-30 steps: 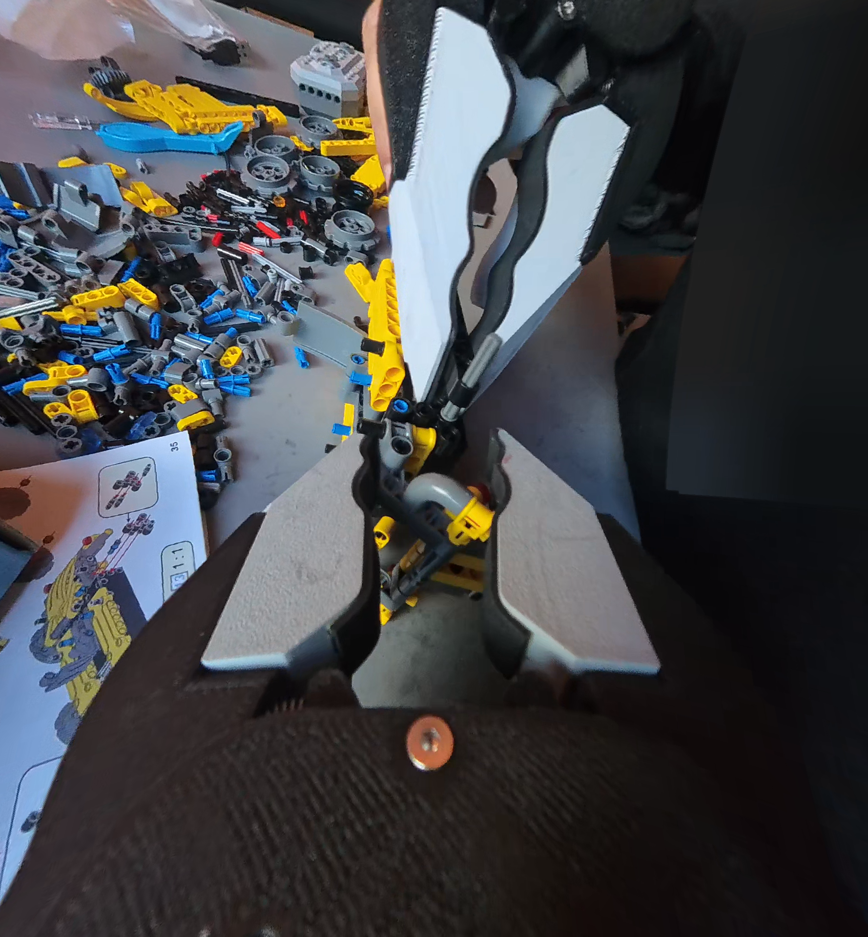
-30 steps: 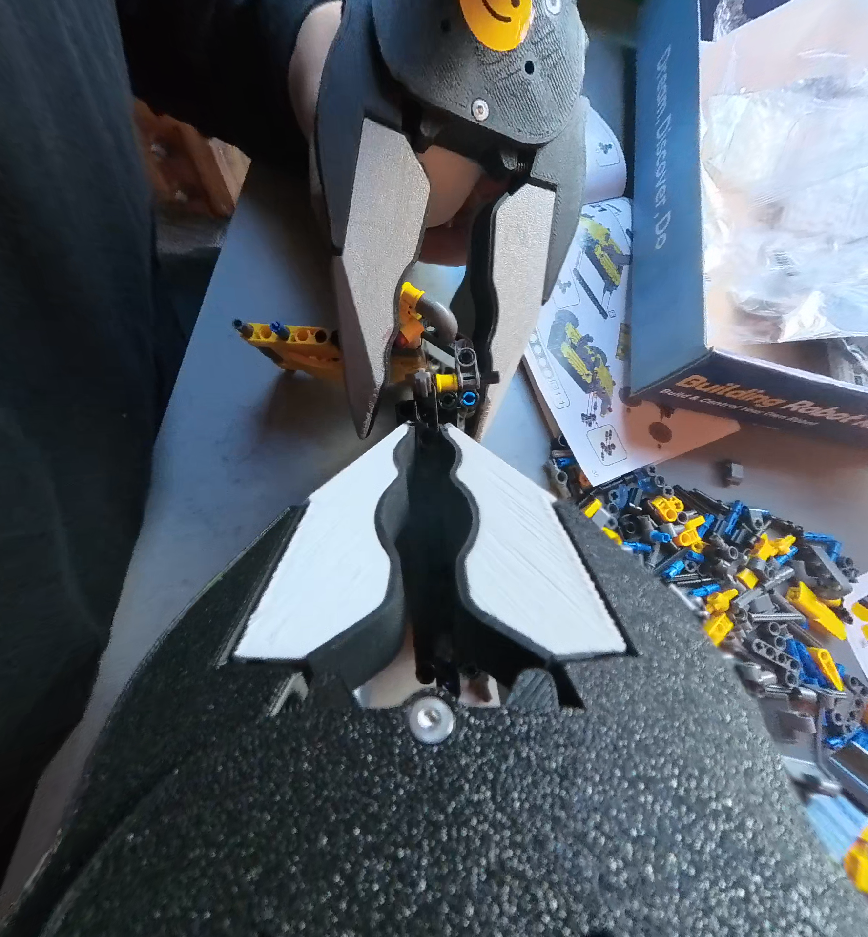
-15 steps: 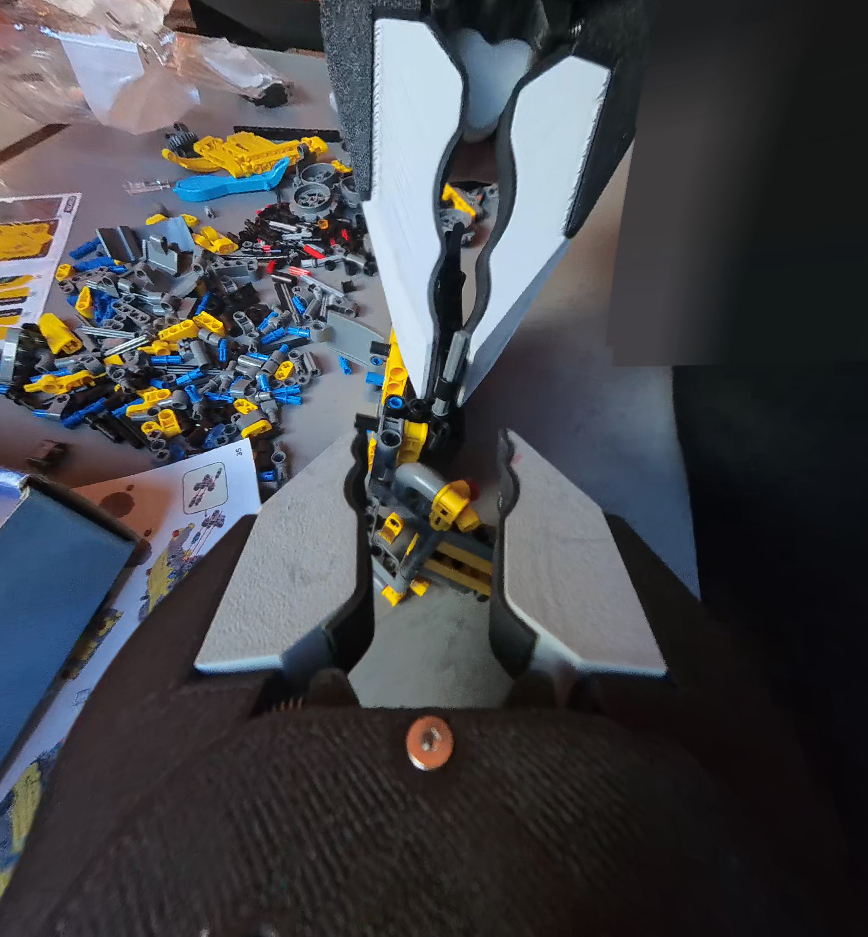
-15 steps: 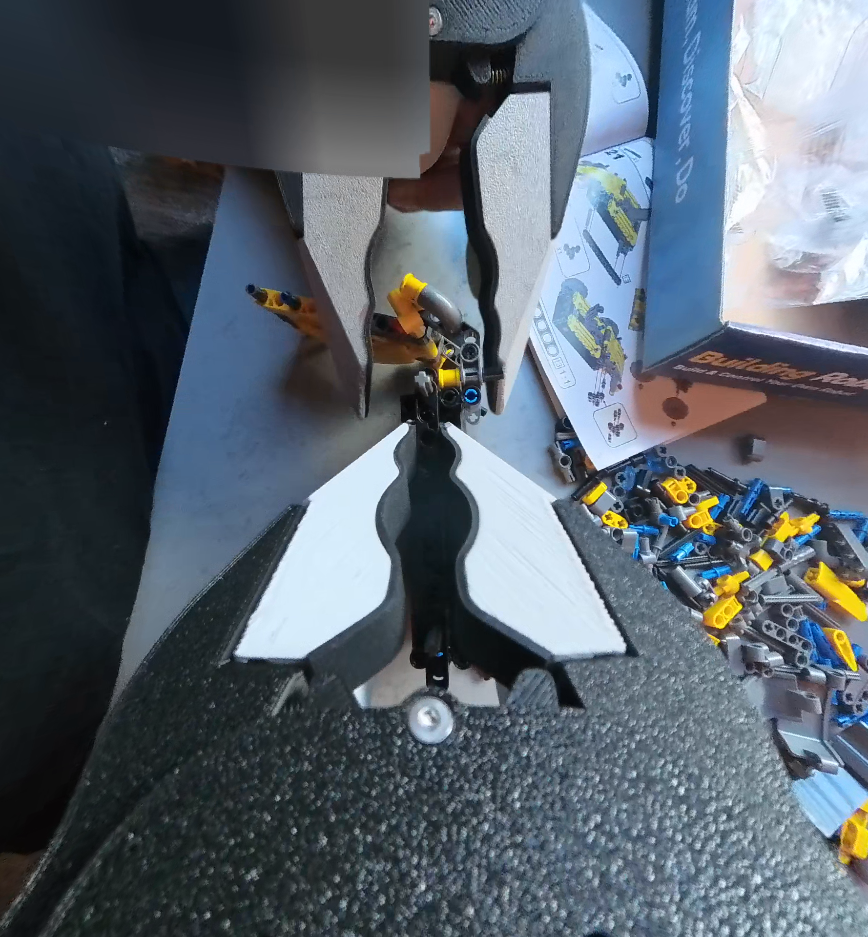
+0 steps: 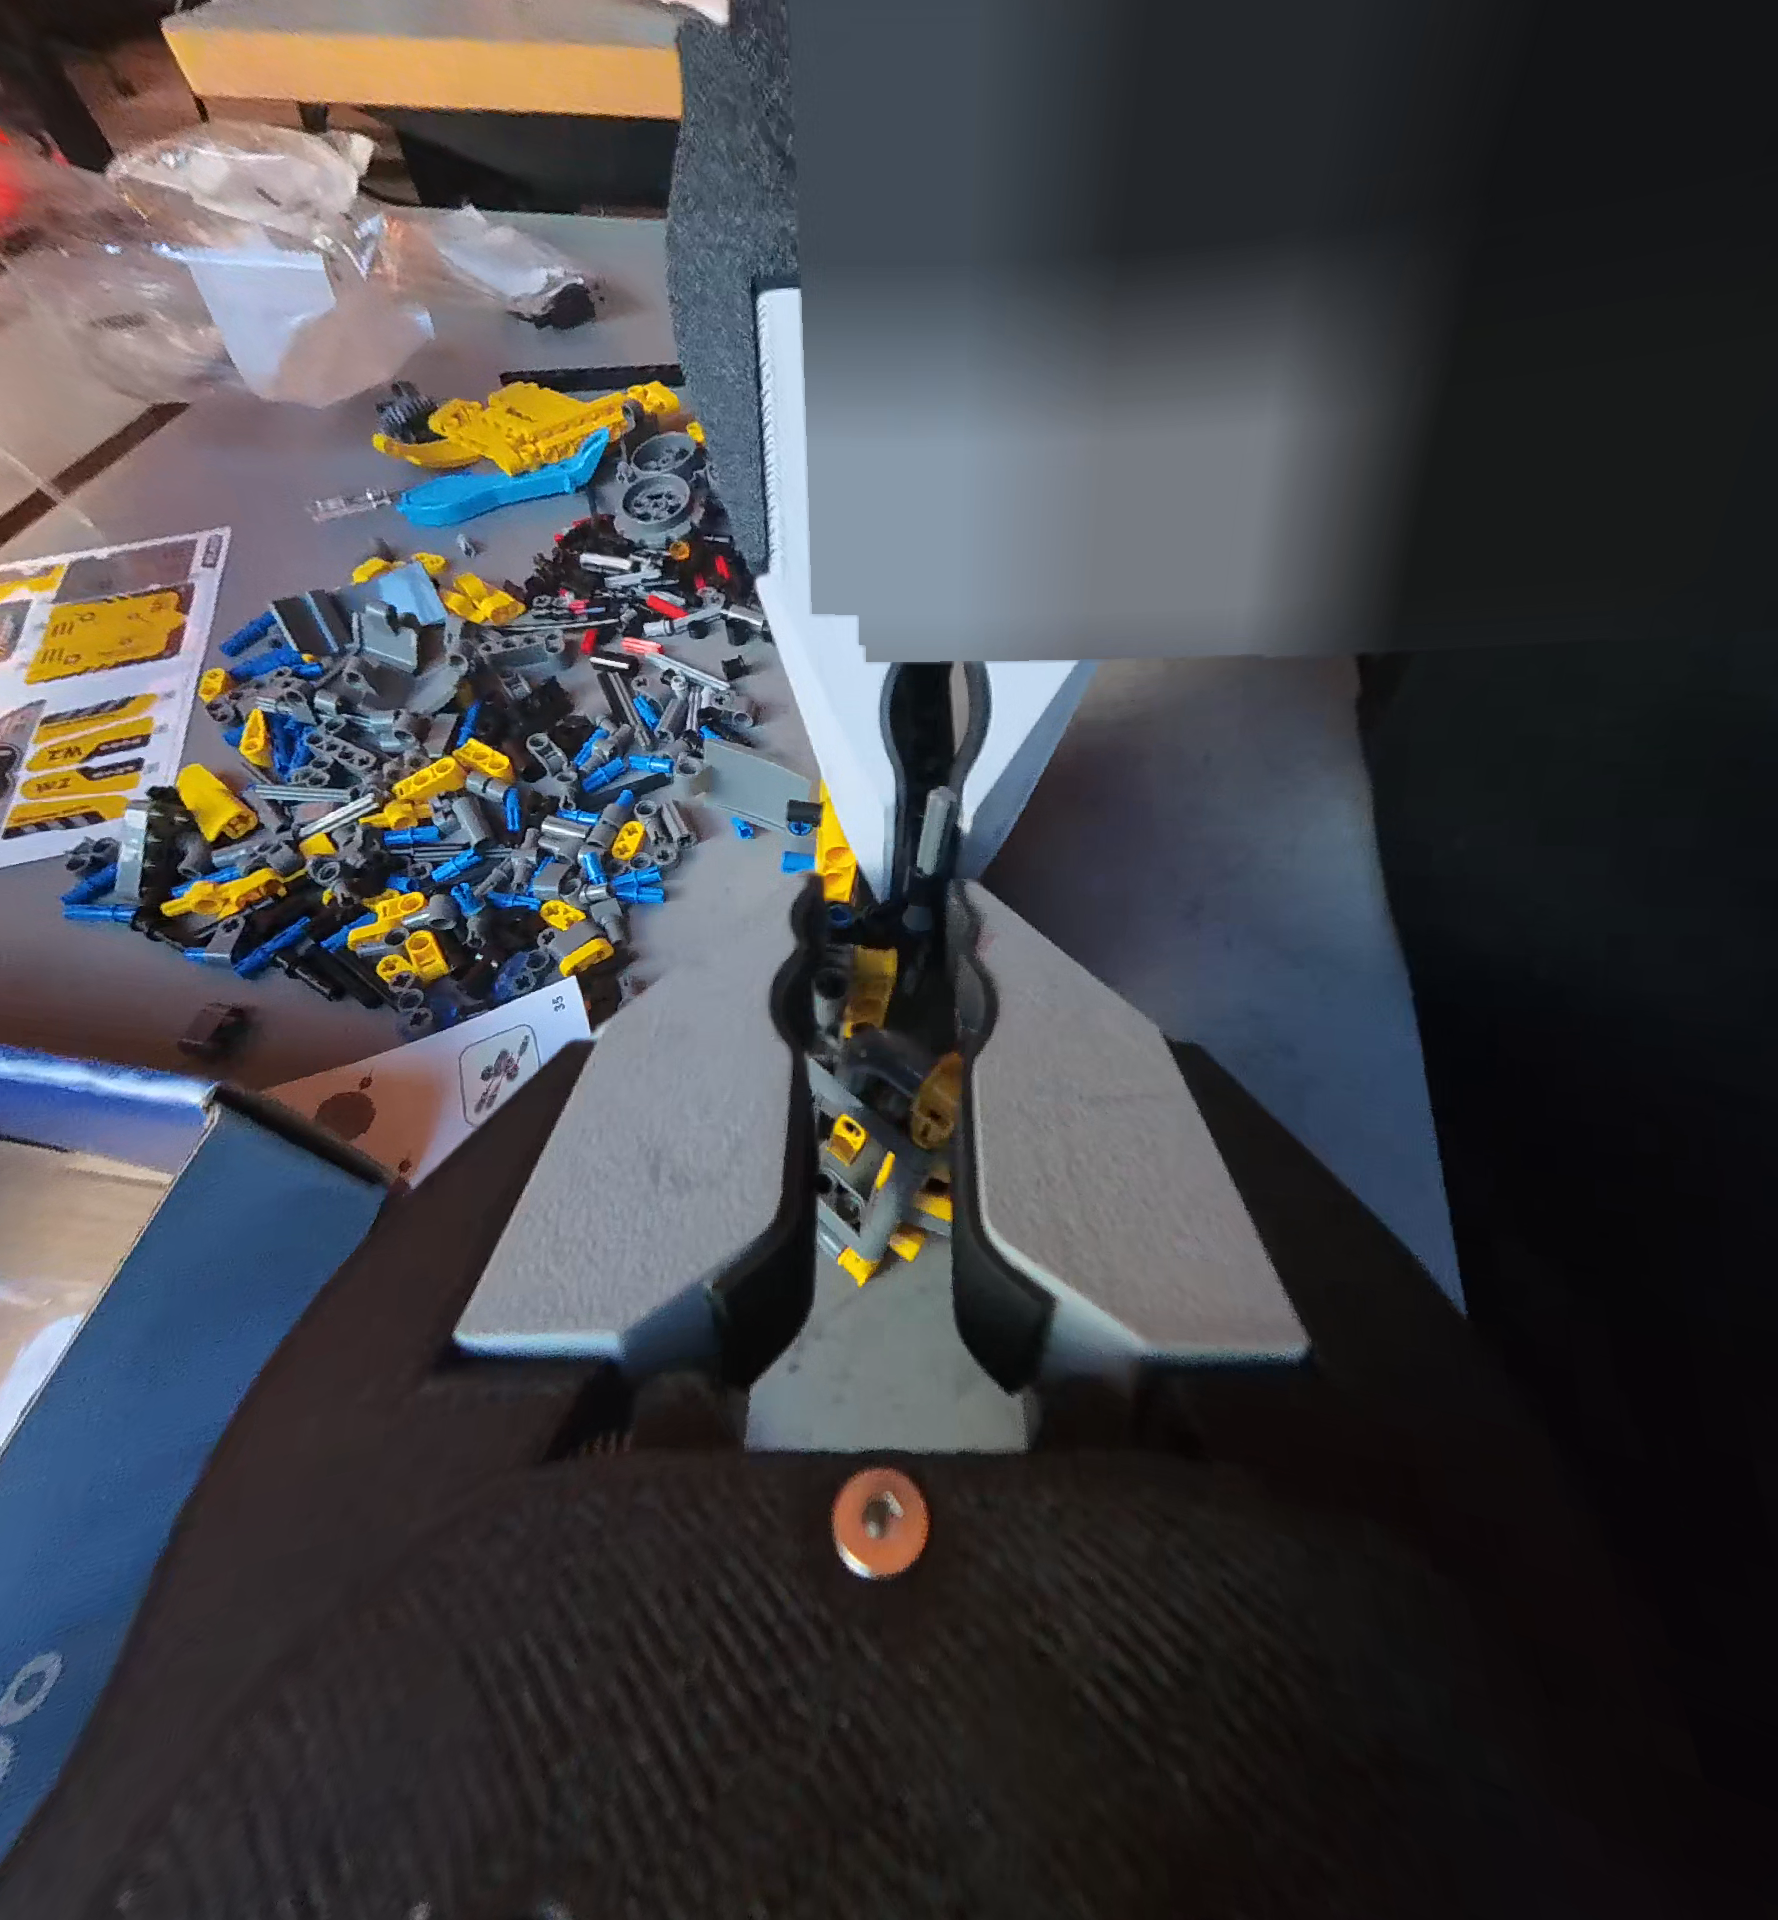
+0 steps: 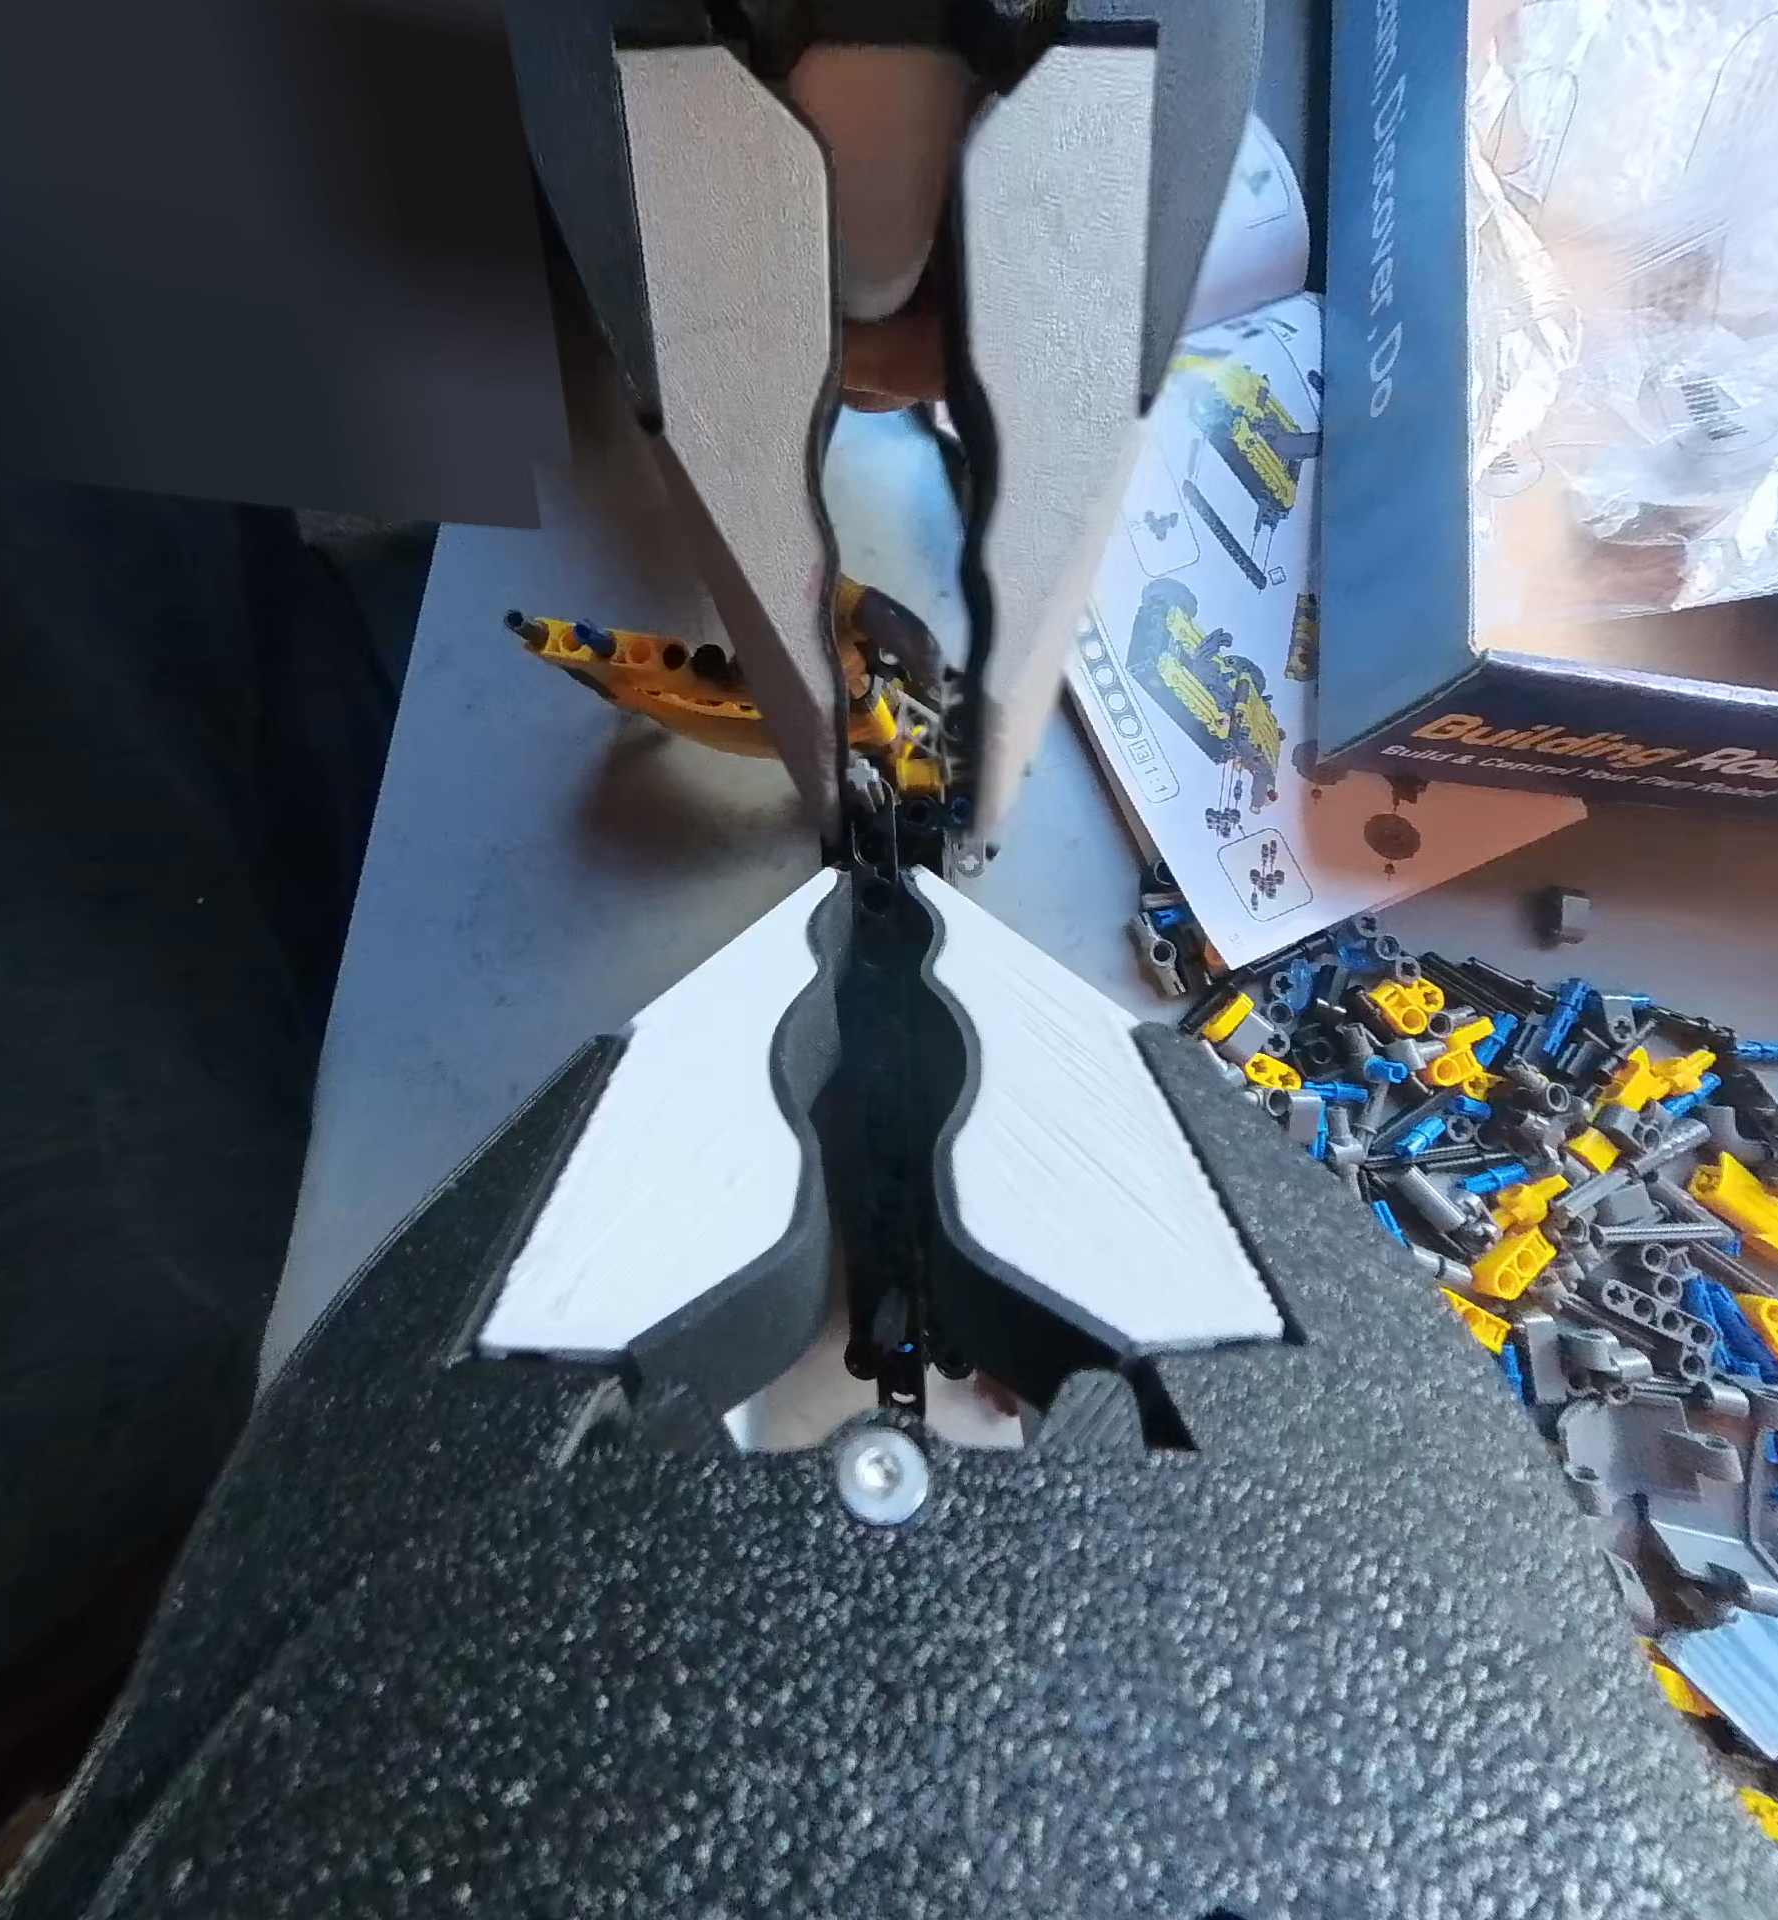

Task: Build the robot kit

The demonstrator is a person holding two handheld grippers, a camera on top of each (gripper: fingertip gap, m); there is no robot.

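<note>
- Gripping a yellow-and-grey brick assembly [image 5: 869, 1132], the left gripper [image 5: 880, 914] has its grey fingers drawn in against both sides of it. The assembly fills the gap between them.
- The assembly is near the bench [image 5: 1176, 883] edge closest to the person, apart from the other parts. One yellow beam sticks out sideways from the fingers toward that edge.
- The right gripper [image 6: 877, 883] is pressed together on a thin black beam [image 6: 887, 1340] that lies lengthwise between its white fingers. The beam's front end pokes out at the tips and meets the assembly's near end, tip to tip with the left gripper.
- A pile of loose parts [image 5: 428, 810] in blue, yellow, grey and black covers the middle of the bench. Beyond it lie a sticker sheet [image 5: 54, 696] and clear plastic bags [image 5: 189, 281].
- A blue box [image 5: 137, 1299] stands beside the left gripper, with an open instruction booklet [image 6: 1207, 623] tucked partly under it.
- Judged risks:
  - The black beam is held only by friction along its narrow faces, so a push slightly off its axis could make it slide back or swivel between the fingers.
  - The same push could twist the assembly in the left grip, or pop a joint loose.
  - A freed piece could roll off the nearby edge.
</note>
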